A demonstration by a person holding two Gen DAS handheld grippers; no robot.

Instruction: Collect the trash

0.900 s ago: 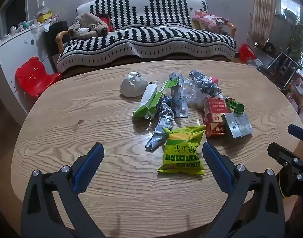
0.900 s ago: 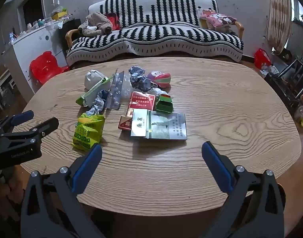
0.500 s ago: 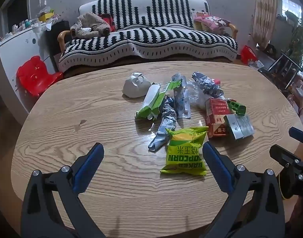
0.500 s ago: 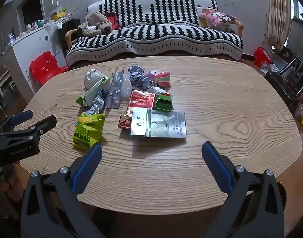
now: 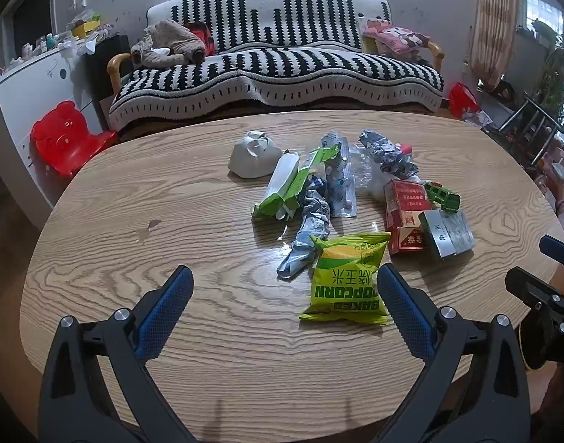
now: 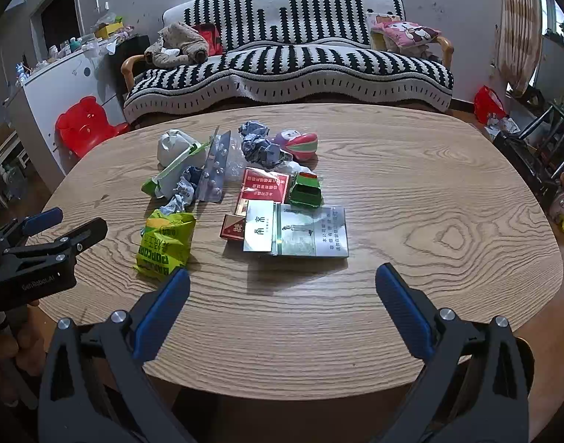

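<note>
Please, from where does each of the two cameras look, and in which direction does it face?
Left wrist view: sits on the left tool, looks down across the oval wooden table toward the striped sofa; its own blue-padded fingers show, open, and the right tool at the right edge.
Right wrist view: sits on the right tool, same direction; its open fingers show, and the left tool at the left edge.
Shared: the yellow-green popcorn bag, table, sofa.

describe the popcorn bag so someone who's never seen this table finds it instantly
Start at the oval wooden table in front of the striped sofa, where a cluster of litter lies near the middle. The popcorn bag is the piece at the cluster's near edge, closest to the left gripper. It is the only bright yellow-green puffed pouch, printed BAKED POPCORN, with a crumpled silver-blue wrapper beside it.
</note>
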